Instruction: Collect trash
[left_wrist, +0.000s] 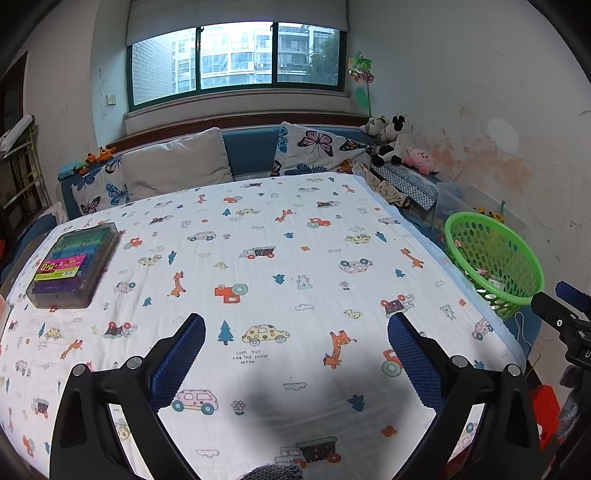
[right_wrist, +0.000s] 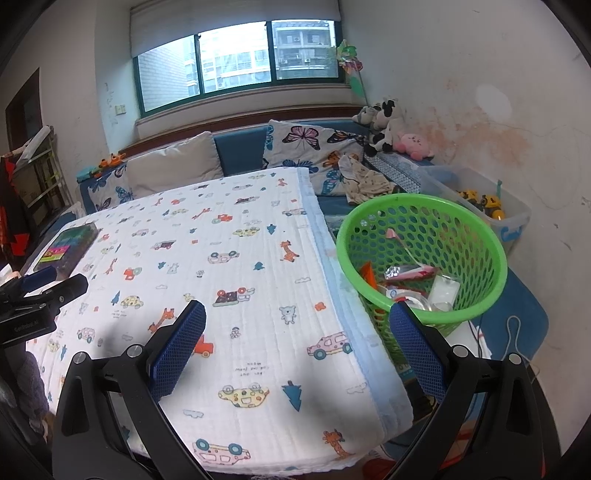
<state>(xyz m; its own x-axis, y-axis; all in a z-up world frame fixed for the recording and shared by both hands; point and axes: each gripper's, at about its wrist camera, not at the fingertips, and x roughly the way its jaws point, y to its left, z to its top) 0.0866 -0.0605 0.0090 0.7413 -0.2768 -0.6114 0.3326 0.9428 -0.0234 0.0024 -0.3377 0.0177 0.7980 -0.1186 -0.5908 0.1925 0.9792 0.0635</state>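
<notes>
A green perforated basket stands off the table's right edge, holding several wrappers and bits of trash. In the left wrist view the same basket shows at the far right. My right gripper hovers open over the table's right front corner, with its right finger just in front of the basket's rim. My left gripper is open above the patterned cloth, with nothing between its fingers. The right gripper's body shows at that view's right edge, and the left gripper's body at the other view's left edge.
A white cloth printed with cars and giraffes covers the table. A clear box of coloured markers lies at its left side. Behind are a blue sofa with cushions and plush toys. A clear toy bin sits by the right wall.
</notes>
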